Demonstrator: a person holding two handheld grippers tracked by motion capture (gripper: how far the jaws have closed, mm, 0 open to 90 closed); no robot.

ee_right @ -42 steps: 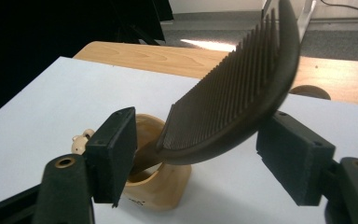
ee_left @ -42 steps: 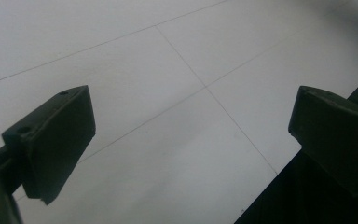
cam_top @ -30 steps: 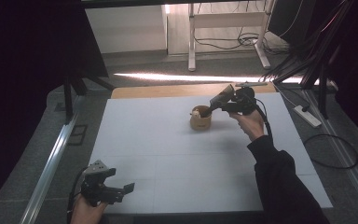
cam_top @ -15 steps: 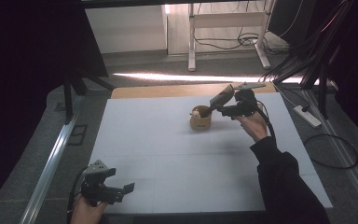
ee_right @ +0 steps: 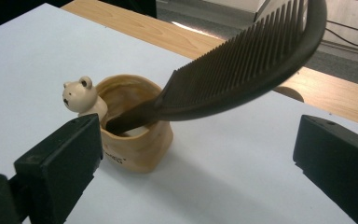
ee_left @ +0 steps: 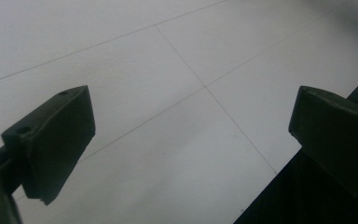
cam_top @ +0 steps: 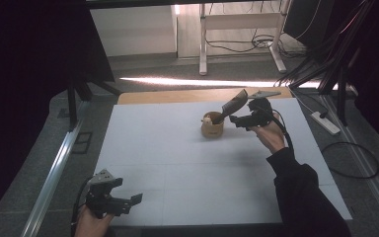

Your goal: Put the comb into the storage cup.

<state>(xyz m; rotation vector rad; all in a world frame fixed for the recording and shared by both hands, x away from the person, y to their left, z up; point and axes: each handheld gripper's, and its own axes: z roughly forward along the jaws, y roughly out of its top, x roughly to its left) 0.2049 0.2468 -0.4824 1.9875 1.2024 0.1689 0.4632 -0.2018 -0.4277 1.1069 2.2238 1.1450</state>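
A tan cup (cam_top: 212,127) (ee_right: 135,140) with a small bear figure on its rim stands at the far middle of the white table (cam_top: 187,168). A black comb (cam_top: 233,106) (ee_right: 242,74) rests in it handle-down, its toothed end leaning out over the rim to the right. My right gripper (cam_top: 237,120) (ee_right: 196,154) is just right of the cup. Its jaws have just been opening and now stand wide, the comb passing above the gap untouched. My left gripper (cam_top: 131,203) (ee_left: 191,126) hovers open over the near left corner, with nothing between its jaws.
A bare wooden strip (cam_top: 177,95) shows along the table's far edge. A metal rail (cam_top: 54,173) runs along the floor at the left. A power strip (cam_top: 325,123) and cables lie on the floor at the right.
The right gripper's jaws have spread and let go of the comb, which now leans in the cup by itself. The left gripper has not moved.
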